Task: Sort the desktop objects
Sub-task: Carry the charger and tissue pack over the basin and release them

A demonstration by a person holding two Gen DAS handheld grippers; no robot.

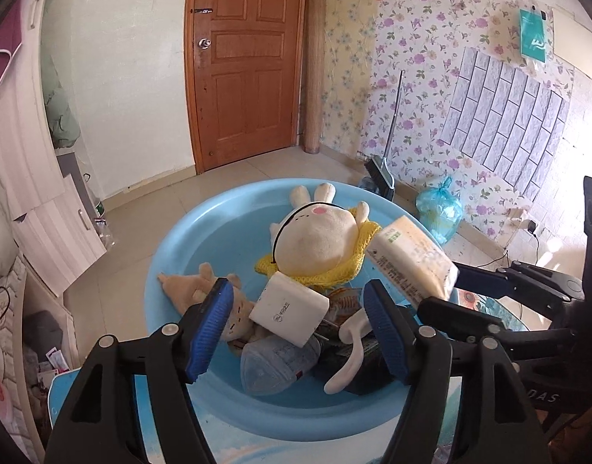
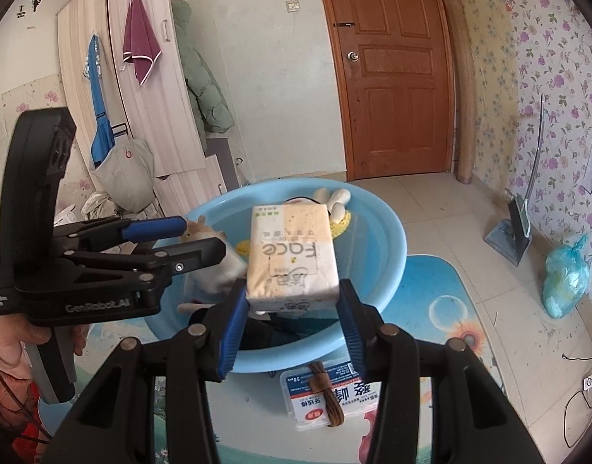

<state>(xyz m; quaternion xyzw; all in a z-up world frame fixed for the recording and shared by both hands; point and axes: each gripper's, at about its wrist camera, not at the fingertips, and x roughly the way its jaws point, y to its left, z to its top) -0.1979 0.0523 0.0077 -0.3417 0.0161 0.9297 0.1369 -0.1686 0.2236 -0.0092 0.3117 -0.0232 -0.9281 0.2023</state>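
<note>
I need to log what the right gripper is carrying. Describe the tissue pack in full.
The tissue pack is a soft rectangular block in cream and pale-orange plastic wrap, printed "Face" with small green labels. The right gripper clamps its near end between blue pads, holding it tilted above the blue basin. The wrap looks slightly crumpled. Only the pads visibly touch it.
</note>
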